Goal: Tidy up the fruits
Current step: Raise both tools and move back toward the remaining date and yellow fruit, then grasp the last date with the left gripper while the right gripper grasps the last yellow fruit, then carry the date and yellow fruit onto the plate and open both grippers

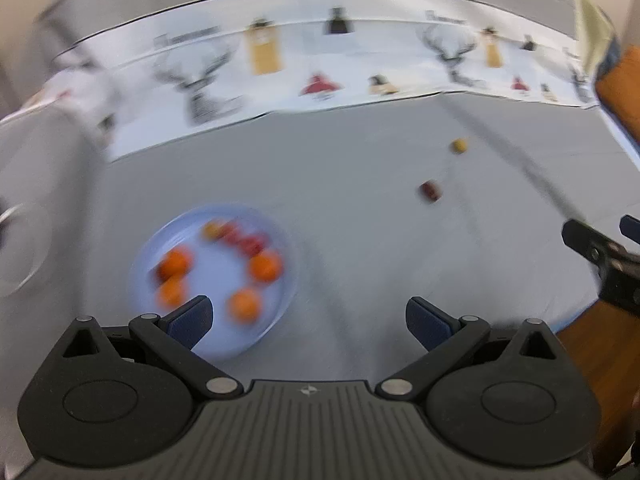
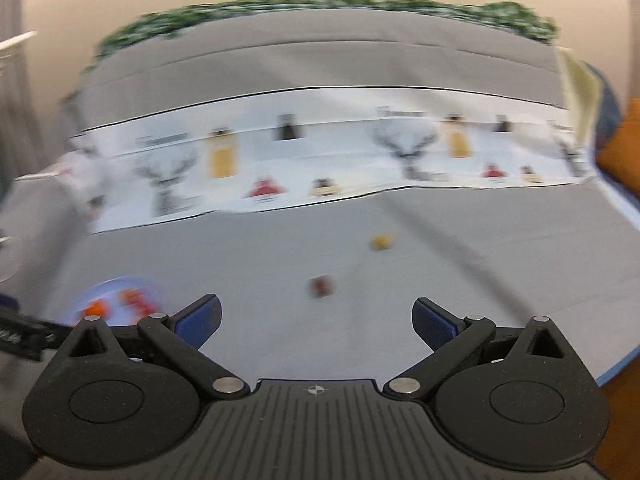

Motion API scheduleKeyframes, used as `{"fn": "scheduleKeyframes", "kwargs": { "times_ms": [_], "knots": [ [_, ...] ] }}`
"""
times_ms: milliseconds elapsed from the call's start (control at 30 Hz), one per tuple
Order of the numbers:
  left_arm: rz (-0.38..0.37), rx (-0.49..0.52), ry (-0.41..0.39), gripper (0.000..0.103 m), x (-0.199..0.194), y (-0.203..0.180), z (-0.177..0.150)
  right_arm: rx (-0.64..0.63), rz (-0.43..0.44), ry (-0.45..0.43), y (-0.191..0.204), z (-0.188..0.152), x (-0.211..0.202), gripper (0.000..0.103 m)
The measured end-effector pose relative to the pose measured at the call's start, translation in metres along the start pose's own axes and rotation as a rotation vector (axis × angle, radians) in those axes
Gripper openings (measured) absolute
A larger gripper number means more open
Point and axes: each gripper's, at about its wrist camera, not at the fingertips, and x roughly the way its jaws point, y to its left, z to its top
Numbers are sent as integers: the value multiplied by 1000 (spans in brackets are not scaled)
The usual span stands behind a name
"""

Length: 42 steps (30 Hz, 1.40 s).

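Left wrist view: we see the left gripper held above the grey table, pitched forward and down so it looks across the surface. Its jaws stand spread wide with nothing between them. The left blue fingertip overlaps the near rim of the pale blue plate in the picture; we cannot tell whether it touches. On the plate lie four orange fruits spaced around its near half, and a blurred row of small red fruits toward its far side. Well apart from the plate, to the right, a small dark red fruit sits on the bare table, and beyond it a small yellow fruit. A printed paper strip with stags and bottles runs across the far part of the table. At the right edge we catch part of the right gripper, level with ours.

Right wrist view: the right gripper likewise hovers over the table, tilted slightly downward, its jaws spread wide and empty. The dark red fruit lies just ahead, between the lines of the two fingers, and the yellow fruit lies farther off, a little to the right. The plate shows at the lower left, partly hidden behind the left finger, with orange and red fruit blurred on it. The paper strip crosses behind, and green foliage edges the far side.
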Motion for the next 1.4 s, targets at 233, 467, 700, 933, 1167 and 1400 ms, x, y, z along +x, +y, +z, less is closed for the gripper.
{"fn": "scheduleKeyframes", "kwargs": {
  "times_ms": [233, 467, 700, 933, 1167, 1400],
  "knots": [
    [-69, 123, 29, 103, 133, -92, 66, 67, -102, 105, -90, 25, 152, 102],
    [-71, 220, 106, 103, 257, -138, 101, 51, 8, 212, -117, 27, 310, 102],
    [-159, 224, 99, 103, 291, -126, 108, -118, -64, 73, -97, 11, 366, 102],
    [-163, 257, 75, 28, 280, -136, 115, -132, 5, 81, -97, 20, 364, 64],
    [-204, 274, 16, 21, 216, -120, 107, 56, -85, 126, -97, 38, 309, 24],
    [-171, 231, -41, 21, 89, -49, 59, 170, -32, -30, -71, 35, 143, 24]
  ]
}}
